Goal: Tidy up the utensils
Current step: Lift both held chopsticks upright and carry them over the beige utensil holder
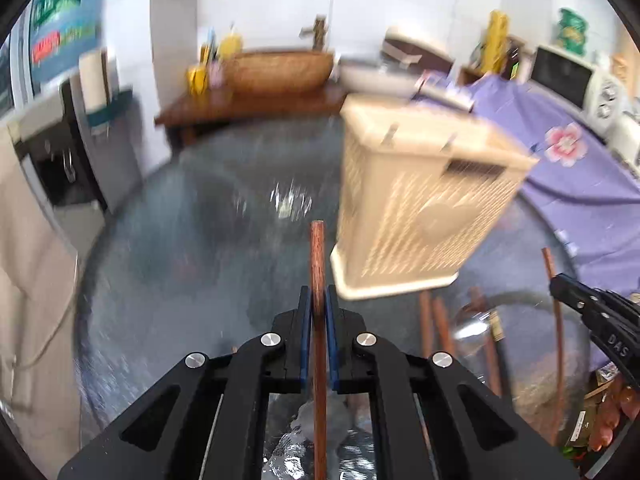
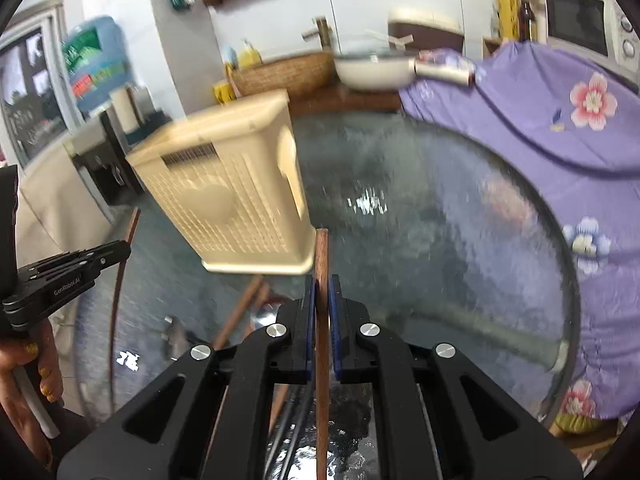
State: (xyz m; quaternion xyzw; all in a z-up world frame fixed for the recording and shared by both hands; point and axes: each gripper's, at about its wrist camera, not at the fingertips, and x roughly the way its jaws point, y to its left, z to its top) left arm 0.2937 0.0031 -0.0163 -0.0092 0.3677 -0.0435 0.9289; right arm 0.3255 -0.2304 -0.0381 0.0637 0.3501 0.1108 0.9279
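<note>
My left gripper (image 1: 319, 300) is shut on a wooden-handled utensil (image 1: 319, 256), held upright above the round glass table (image 1: 160, 280). My right gripper (image 2: 322, 288) is shut on another wooden-handled utensil (image 2: 322, 256). A cream slatted utensil holder (image 1: 420, 200) stands on the table, right of the left gripper; it also shows in the right wrist view (image 2: 232, 192), left of the right gripper. Each gripper shows in the other's view: the right one (image 1: 560, 284) at the right edge, the left one (image 2: 120, 252) at the left edge. More wooden handles (image 1: 436, 320) lie on the table in front of the holder.
A purple flowered cloth (image 2: 540, 128) covers something bulky right of the table. A wooden counter (image 1: 248, 104) with a wicker basket (image 1: 280, 68) and a white pan (image 2: 372, 70) stands behind. A microwave (image 2: 584, 24) is at the far right.
</note>
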